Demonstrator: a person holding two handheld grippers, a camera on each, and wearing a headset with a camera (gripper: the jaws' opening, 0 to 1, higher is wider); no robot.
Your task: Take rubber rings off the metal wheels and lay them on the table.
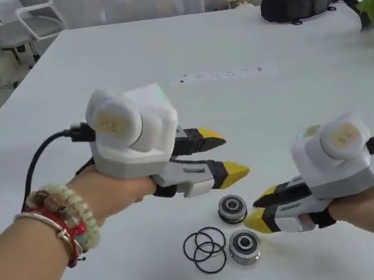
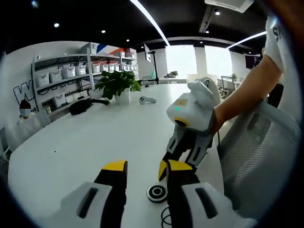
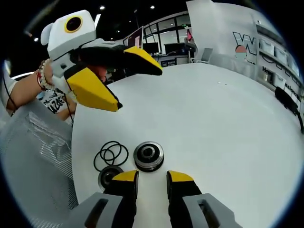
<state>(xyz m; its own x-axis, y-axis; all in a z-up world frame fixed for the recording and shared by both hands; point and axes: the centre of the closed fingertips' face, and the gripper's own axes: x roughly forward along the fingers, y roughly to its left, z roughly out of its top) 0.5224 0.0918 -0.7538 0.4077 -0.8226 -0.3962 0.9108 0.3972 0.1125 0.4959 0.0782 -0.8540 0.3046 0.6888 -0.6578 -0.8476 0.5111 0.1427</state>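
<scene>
The left gripper (image 1: 234,153) and right gripper (image 1: 256,208) hover open-jawed and empty over the table (image 1: 272,100), near two wheels (image 1: 232,208) beside what look like three loose rings (image 1: 206,249).

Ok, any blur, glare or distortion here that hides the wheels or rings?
Head view: soft even light, wheels and rings sharp, only faint shadows. Left gripper view: strong fisheye bend, windows washed out, one wheel legible low down. Right gripper view: table edge curves, left gripper close up but clear, no glare on the parts.
</scene>
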